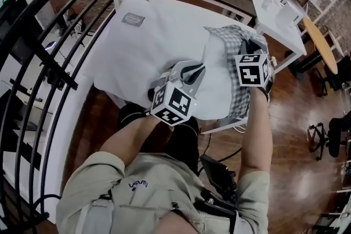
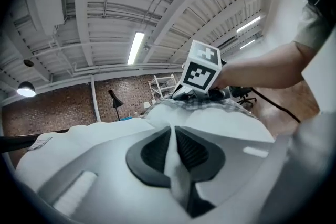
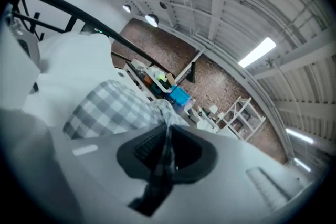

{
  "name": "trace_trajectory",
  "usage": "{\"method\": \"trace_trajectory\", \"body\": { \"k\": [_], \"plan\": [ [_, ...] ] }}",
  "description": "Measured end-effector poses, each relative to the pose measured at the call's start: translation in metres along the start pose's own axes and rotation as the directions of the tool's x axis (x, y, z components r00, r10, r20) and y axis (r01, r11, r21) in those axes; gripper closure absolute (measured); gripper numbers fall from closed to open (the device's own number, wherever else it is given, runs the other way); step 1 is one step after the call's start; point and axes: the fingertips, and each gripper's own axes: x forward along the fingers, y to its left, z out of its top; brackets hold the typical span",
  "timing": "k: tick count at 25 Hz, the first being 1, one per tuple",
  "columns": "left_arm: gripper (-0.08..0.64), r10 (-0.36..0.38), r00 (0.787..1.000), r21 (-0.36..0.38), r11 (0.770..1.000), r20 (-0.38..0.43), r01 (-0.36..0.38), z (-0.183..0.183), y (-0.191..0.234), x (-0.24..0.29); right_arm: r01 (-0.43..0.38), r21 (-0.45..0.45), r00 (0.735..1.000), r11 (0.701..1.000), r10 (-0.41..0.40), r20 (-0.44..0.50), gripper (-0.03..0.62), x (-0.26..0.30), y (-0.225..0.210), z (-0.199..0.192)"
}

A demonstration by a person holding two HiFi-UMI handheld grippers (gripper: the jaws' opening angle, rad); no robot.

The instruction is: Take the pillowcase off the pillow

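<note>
With left claw (image 2: 173,152), grips fold of white pillow (image 1: 153,46) | with right claw (image 3: 167,152), grips checked pillowcase (image 1: 226,36) | pillowcase bunched over pillow's right end in head view, partly off | pillow flat on table (image 1: 277,16)

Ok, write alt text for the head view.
Seen from above, a person holds two grippers over a large white pillow. The left gripper pinches the pillow's white fabric. The right gripper pinches the grey-and-white checked fabric pillowcase, which is bunched at the pillow's right end.
</note>
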Motion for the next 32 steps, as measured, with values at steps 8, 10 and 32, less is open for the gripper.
{"method": "trace_trajectory", "body": {
  "k": [8,10,32],
  "plan": [
    [0.531,0.022,0.995,-0.042,0.999,0.096,-0.018,0.023,0.022,-0.028,0.211,0.060,0.977,0.976,-0.208,-0.057,0.569,0.008,-0.076,-0.032],
    [0.531,0.017,0.995,-0.047,0.999,0.103,-0.012,0.023,0.023,-0.029,0.241,0.105,0.967,0.965,-0.229,-0.115,0.569,0.013,-0.088,-0.056],
    [0.464,0.043,0.992,-0.055,0.998,0.121,-0.036,0.030,0.083,-0.014,0.001,0.584,0.998,0.812,-0.037,0.049,0.402,-0.039,-0.061,-0.178]
  ]
}}
